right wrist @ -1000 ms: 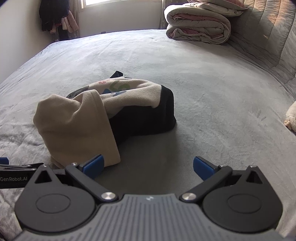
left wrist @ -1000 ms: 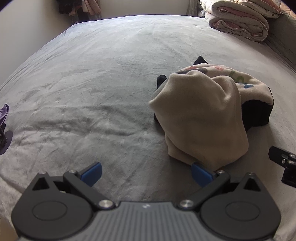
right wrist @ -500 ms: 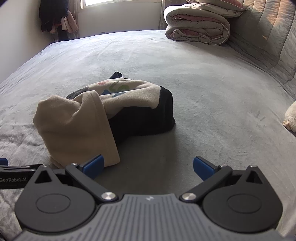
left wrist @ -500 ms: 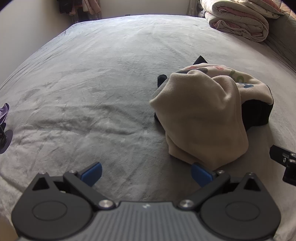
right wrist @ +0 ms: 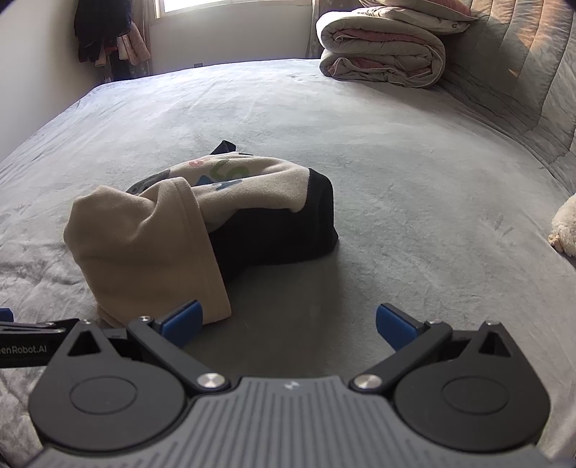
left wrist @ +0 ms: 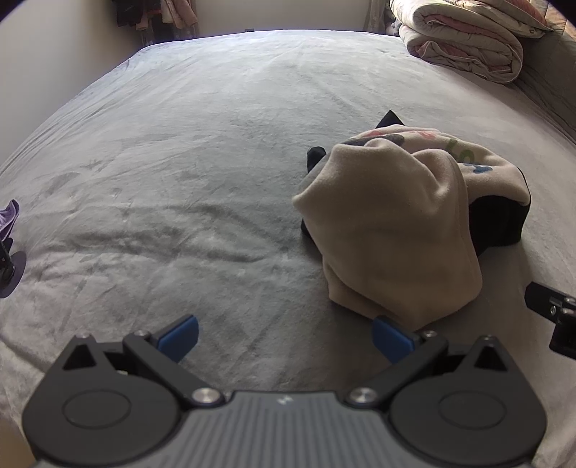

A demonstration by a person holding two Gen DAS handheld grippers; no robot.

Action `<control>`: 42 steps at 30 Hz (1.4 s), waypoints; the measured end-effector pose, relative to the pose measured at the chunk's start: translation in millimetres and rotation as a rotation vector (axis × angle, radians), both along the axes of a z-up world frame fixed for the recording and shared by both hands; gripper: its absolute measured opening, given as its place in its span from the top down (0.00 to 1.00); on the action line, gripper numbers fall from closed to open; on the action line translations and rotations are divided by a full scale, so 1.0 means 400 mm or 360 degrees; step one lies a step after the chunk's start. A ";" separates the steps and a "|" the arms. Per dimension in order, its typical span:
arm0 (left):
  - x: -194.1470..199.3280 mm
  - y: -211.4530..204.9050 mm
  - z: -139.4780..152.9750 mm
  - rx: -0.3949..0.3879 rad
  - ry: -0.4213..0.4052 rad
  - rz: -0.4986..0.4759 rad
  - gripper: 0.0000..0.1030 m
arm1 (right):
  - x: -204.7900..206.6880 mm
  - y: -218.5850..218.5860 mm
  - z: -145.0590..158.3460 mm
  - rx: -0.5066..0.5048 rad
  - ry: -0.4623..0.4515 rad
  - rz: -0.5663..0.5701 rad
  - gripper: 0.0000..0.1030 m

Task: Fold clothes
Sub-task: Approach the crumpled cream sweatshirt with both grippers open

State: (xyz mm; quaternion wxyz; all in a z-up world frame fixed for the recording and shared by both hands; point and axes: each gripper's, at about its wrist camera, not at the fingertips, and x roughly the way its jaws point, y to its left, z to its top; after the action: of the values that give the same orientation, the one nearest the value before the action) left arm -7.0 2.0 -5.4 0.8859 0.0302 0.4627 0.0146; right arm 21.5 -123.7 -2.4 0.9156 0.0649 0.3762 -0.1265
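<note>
A crumpled beige and black garment (left wrist: pixel 399 230) with coloured print lies bunched on the grey bed, right of centre in the left wrist view. In the right wrist view the same garment (right wrist: pixel 172 244) sits left of centre. My left gripper (left wrist: pixel 286 336) stands open just short of the heap, its right blue pad near the beige hem. My right gripper (right wrist: pixel 288 324) is open too, its left pad beside the beige edge. Nothing lies between either pair of fingers. Part of the right gripper (left wrist: pixel 554 316) shows at the left view's right edge.
A grey bed cover (left wrist: pixel 180 180) stretches wide to the left and far side. A folded quilt (right wrist: pixel 385 54) lies at the bed's far right by a padded headboard (right wrist: pixel 522 72). Clothes hang (right wrist: pixel 104 32) in the far corner. A white fluffy thing (right wrist: pixel 565 230) lies at the right edge.
</note>
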 end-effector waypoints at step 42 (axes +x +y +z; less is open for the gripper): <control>-0.002 0.010 0.129 -0.0049 0.0064 0.0059 0.00 | 0.017 0.065 0.112 -0.0030 0.0098 -0.0038 0.00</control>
State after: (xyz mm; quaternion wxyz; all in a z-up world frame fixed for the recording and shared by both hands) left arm -7.8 5.9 46.4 0.8763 0.0082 0.4811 0.0233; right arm 28.3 -97.9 42.5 0.9025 0.0568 0.4022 -0.1431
